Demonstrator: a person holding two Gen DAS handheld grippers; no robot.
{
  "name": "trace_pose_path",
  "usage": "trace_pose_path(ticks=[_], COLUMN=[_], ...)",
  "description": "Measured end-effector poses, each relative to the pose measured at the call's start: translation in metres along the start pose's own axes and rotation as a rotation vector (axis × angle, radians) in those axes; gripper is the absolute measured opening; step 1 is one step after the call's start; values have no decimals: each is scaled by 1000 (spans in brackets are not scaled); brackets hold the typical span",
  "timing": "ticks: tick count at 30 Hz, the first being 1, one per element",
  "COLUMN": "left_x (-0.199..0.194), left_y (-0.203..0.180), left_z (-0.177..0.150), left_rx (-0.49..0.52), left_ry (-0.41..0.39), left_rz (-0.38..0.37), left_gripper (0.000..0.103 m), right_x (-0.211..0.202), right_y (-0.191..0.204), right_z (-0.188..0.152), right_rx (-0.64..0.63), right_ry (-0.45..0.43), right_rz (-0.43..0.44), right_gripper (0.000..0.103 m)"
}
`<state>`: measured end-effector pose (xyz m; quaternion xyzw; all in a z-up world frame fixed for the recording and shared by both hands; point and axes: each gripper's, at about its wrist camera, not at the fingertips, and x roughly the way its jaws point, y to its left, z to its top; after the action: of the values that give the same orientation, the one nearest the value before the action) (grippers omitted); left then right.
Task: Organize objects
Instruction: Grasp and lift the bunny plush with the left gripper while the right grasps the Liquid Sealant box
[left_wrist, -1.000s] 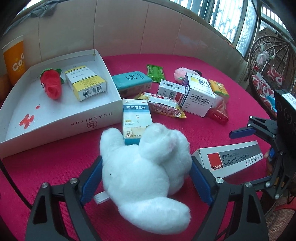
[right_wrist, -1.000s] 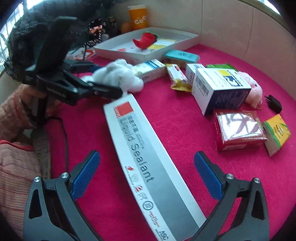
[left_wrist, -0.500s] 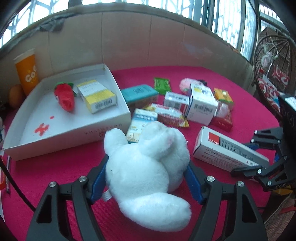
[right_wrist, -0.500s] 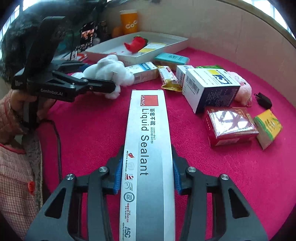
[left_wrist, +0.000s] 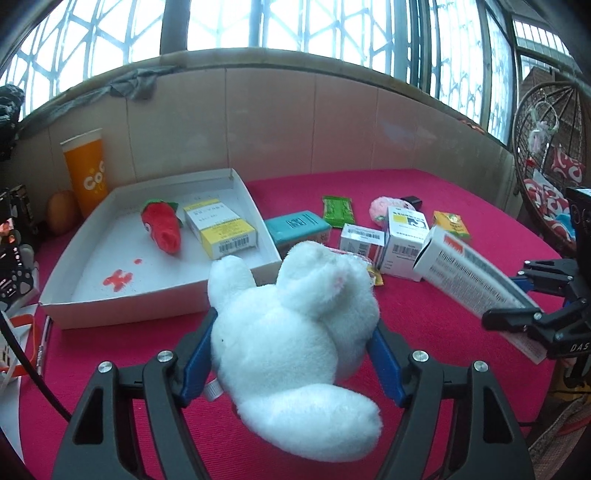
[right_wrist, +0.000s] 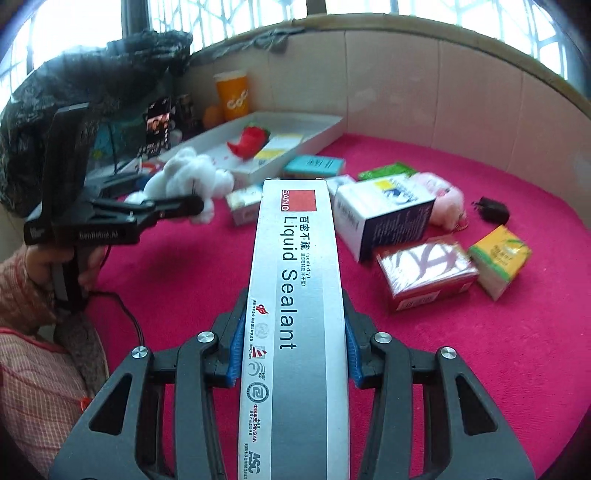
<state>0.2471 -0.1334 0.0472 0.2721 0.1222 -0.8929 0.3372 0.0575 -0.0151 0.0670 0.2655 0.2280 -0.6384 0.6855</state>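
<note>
My left gripper (left_wrist: 291, 328) is shut on a white plush rabbit (left_wrist: 295, 332), its blue pads pressing into both flanks just above the red cloth. From the right wrist view the rabbit (right_wrist: 188, 173) hangs in that gripper (right_wrist: 177, 206), held by a person's hand. My right gripper (right_wrist: 295, 343) is shut on a long grey-and-white Liquid Sealant box (right_wrist: 295, 266), which sticks out forward and is lifted off the cloth. That box (left_wrist: 472, 277) shows tilted at the right of the left wrist view. A white tray (left_wrist: 159, 299) holds a red plush (left_wrist: 162, 230) and a yellow-white box (left_wrist: 221, 229).
Loose on the red cloth lie a teal box (left_wrist: 297, 225), a green packet (left_wrist: 337, 208), a pink plush (left_wrist: 386, 208), white boxes (left_wrist: 406, 236), a yellow-green box (right_wrist: 500, 258), a red box (right_wrist: 424, 273) and a black plug (right_wrist: 489, 210). An orange cup (left_wrist: 86, 170) stands behind the tray.
The right gripper closed on the sealant box and raised it off the cloth. The left gripper squeezed tighter on the rabbit, rose a little and tilted upward.
</note>
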Motion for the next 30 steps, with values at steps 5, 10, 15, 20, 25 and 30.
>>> trace_pose_path(ticks=[5, 10, 15, 20, 25, 30], left_x=[-8, -12, -14, -15, -17, -19], left_y=[5, 6, 3, 5, 5, 5], left_z=[0, -1, 0, -1, -1, -1], left_rx=[-29, -35, -20, -28, -34, -36], left_ry=[-42, -64, -74, -80, -89, -101], left_rz=[43, 69, 75, 75, 77, 88], left_gripper=[75, 75, 75, 75, 75, 75], right_x=[-8, -14, -13, -13, -15, -15], right_y=[-6, -11, -11, -10, -11, -10], right_z=[4, 7, 8, 9, 11, 14], right_rx=[48, 84, 95, 108, 118, 121], right_ry=[-55, -86, -85, -90, -96, -98], right_rz=[-47, -82, -90, -89, -91, -93], right_gripper=[42, 42, 42, 42, 42, 42])
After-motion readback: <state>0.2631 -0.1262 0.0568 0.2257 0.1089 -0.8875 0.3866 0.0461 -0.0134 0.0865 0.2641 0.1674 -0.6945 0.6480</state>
